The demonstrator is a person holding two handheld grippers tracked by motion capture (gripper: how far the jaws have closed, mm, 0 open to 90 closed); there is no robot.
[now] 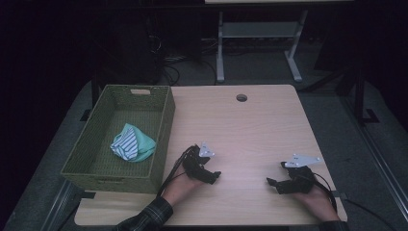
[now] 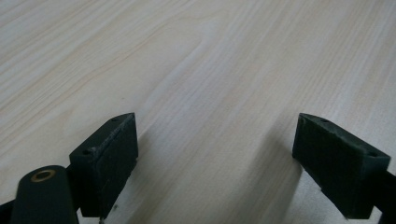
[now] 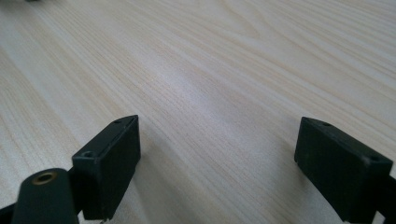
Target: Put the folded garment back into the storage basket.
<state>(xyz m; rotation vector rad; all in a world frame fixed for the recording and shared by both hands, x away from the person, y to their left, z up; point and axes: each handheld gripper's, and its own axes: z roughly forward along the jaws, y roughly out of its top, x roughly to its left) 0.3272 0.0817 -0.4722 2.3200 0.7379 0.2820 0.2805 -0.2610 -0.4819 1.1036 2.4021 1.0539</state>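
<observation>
From the high view: both grippers are down on the near part of the table point(image 1: 250, 125), each in one of the person's hands, nothing held. The left gripper point(image 1: 215, 176) sits just right of the basket point(image 1: 166, 130); the right gripper point(image 1: 270, 182) is well apart from it, near the right edge. The cloth point(image 1: 132, 143) lies bunched inside the basket, toward its near right side: a mint green piece with a striped white part folded against it. The left gripper is the nearer of the two to it.

How will that cloth handle? It looks light, soft and floppy, not fragile, and it should sag and trail once lifted. My pick is the raised fold at the top of the bundle, where the fabric humps up; a pinch through a thick fold should hold better than one thin edge. The basket's woven wall stands between gripper and cloth, so the approach probably has to come from above.

Left gripper view: left gripper point(image 2: 215, 149), jaws spread wide, bare pale wood between them.

Right gripper view: right gripper point(image 3: 217, 151), jaws equally wide apart, again with plain wood grain in the gap.
</observation>
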